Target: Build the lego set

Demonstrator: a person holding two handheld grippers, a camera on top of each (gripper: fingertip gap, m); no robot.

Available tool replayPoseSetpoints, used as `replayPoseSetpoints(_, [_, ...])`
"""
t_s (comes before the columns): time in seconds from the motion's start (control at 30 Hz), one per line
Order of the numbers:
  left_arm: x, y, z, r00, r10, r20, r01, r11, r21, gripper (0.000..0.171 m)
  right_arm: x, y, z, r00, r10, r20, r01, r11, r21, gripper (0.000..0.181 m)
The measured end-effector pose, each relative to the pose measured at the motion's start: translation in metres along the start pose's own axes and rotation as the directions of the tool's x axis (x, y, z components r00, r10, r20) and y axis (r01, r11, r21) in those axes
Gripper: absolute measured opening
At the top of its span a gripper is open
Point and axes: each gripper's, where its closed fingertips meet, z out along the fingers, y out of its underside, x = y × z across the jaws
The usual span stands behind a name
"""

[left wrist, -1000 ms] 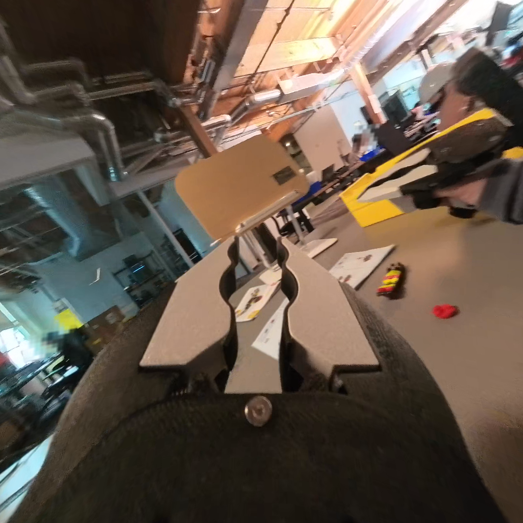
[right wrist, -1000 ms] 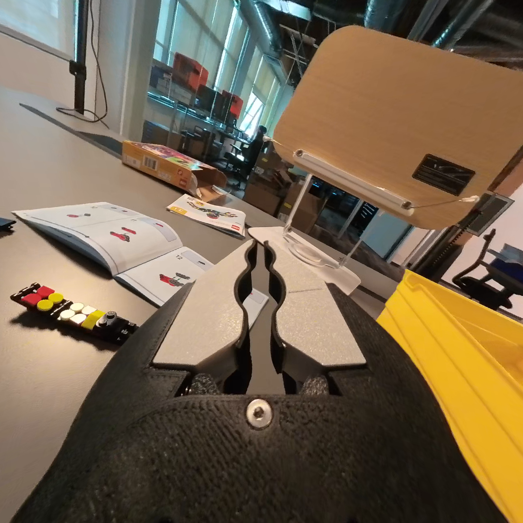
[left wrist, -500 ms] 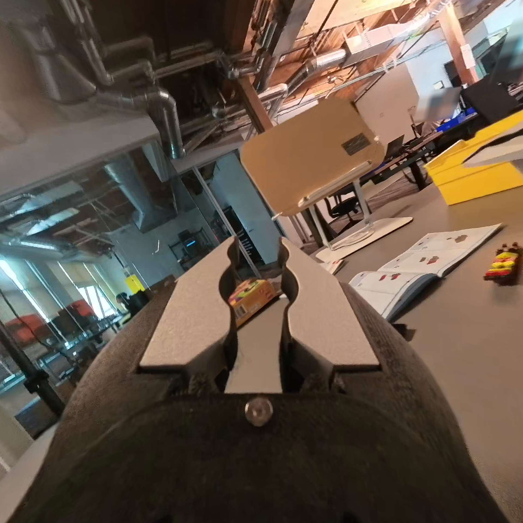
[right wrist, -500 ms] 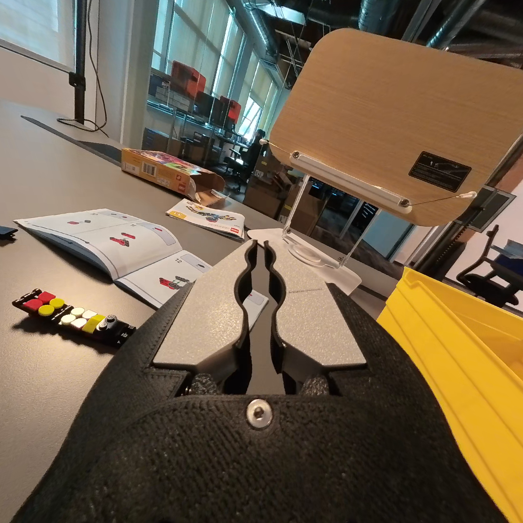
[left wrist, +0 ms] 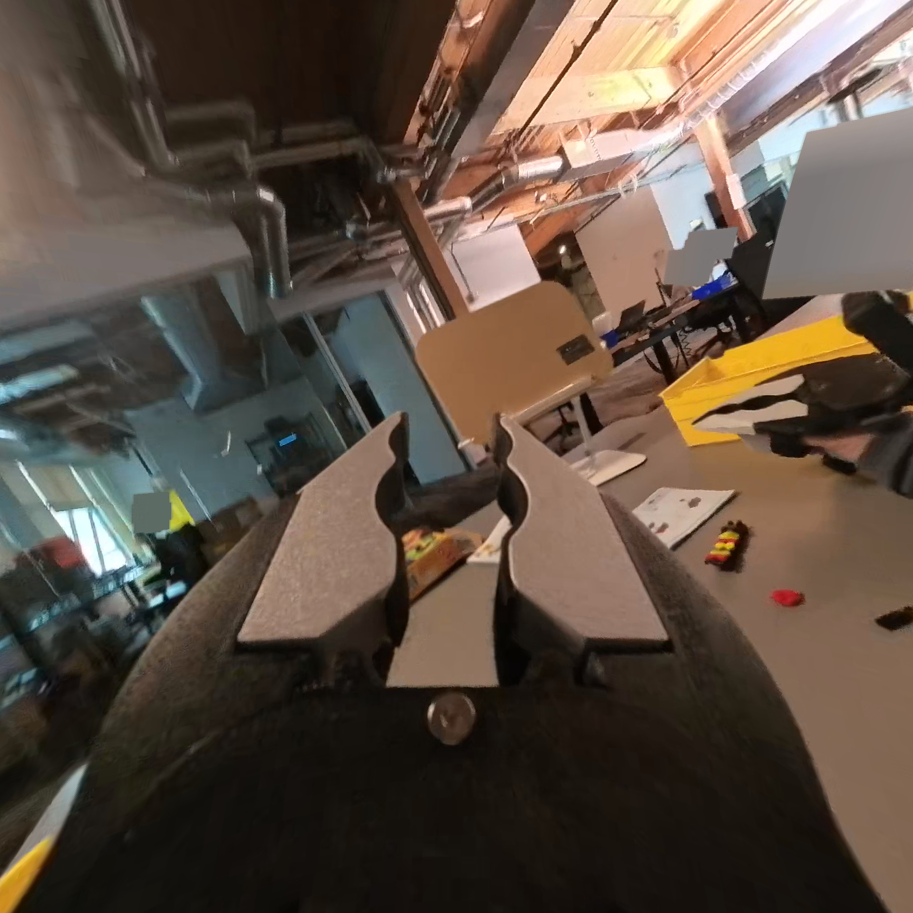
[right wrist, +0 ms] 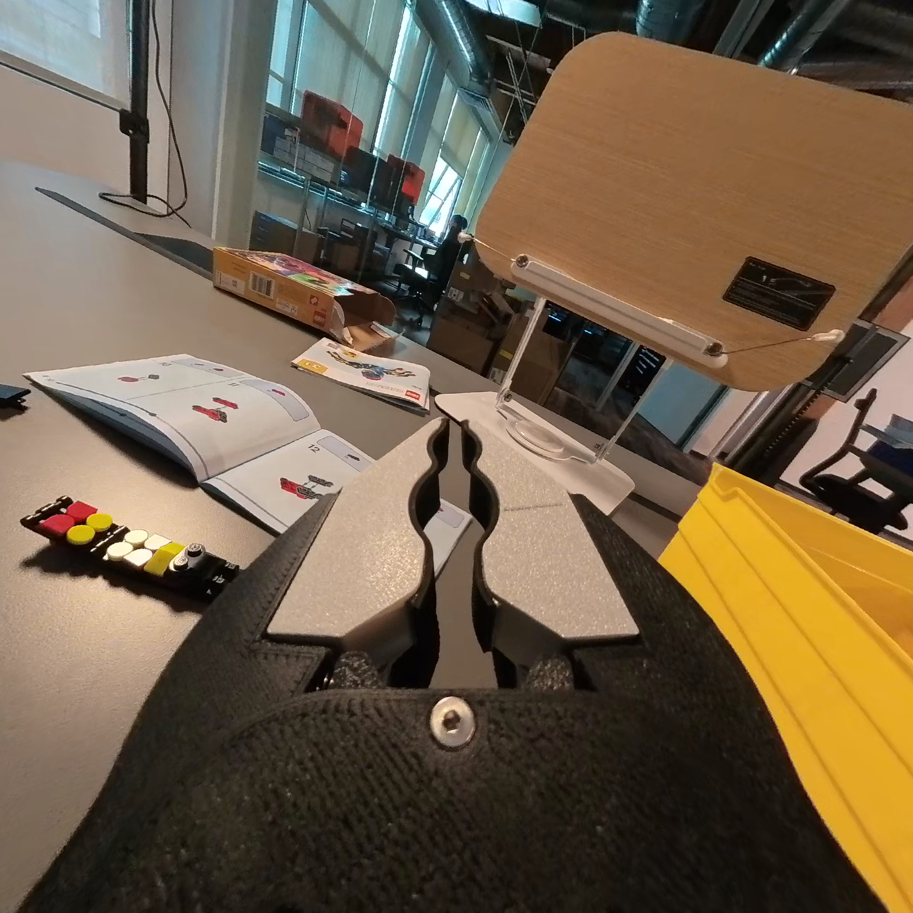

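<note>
Bricks on a small black strip (right wrist: 129, 549) are lying on the table (right wrist: 99, 691), left of the right gripper (right wrist: 454, 429). Both grippers are holding nothing; the left gripper (left wrist: 450, 425) is gaping wider, the right one barely. The strip is looking light, hard and snappable, so pinching its long sides seems best.

Tabletop (right wrist: 74, 306): matte grey
Lego strip (right wrist: 131, 548): black base with red, yellow, white and grey studs
Loose piece (left wrist: 786, 598): red
Bin (right wrist: 800, 607): bright yellow
Open booklet (right wrist: 197, 420): pale blue pages, red drawings
Box (right wrist: 291, 291): orange-yellow, multicoloured top
Stand board (right wrist: 691, 197): light wood grain, black label
Right gripper (right wrist: 454, 426): grey fingers, black body
</note>
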Motion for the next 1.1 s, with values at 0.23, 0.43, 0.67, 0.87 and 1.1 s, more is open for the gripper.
replayPoseSetpoints(0.23, [-0.121, 0.022, -0.077, 0.980, 0.006, 0.199, 0.077, 0.911, -0.404, 0.033, -0.003, 0.001, 0.002, 1.000, -0.017, 0.012, 0.017, 1.000, -0.012, 0.003])
replayPoseSetpoints(0.43, [-0.146, 0.100, -0.151, 0.992, -0.050, 0.112, 0.121, 0.558, -0.821, 0.016, -0.003, 0.001, 0.002, 1.000, -0.018, 0.007, 0.019, 1.000, -0.014, 0.002])
replayPoseSetpoints(0.67, [-0.147, 0.168, -0.195, 1.000, -0.012, -0.020, -0.018, 0.157, -0.987, 0.014, -0.002, 0.001, 0.002, 1.000, -0.014, 0.002, 0.014, 1.000, -0.010, 0.003])
replayPoseSetpoints(0.87, [-0.116, 0.200, -0.207, 0.971, -0.240, 0.004, 0.007, 0.011, -1.000, 0.014, -0.001, 0.000, 0.001, 1.000, -0.004, -0.002, 0.004, 1.000, -0.002, 0.003])
replayPoseSetpoints(1.1, [-0.099, 0.220, -0.223, 0.887, -0.420, 0.194, 0.135, -0.168, -0.977, 0.015, -0.002, 0.000, 0.001, 1.000, -0.009, 0.004, 0.009, 1.000, -0.007, 0.003])
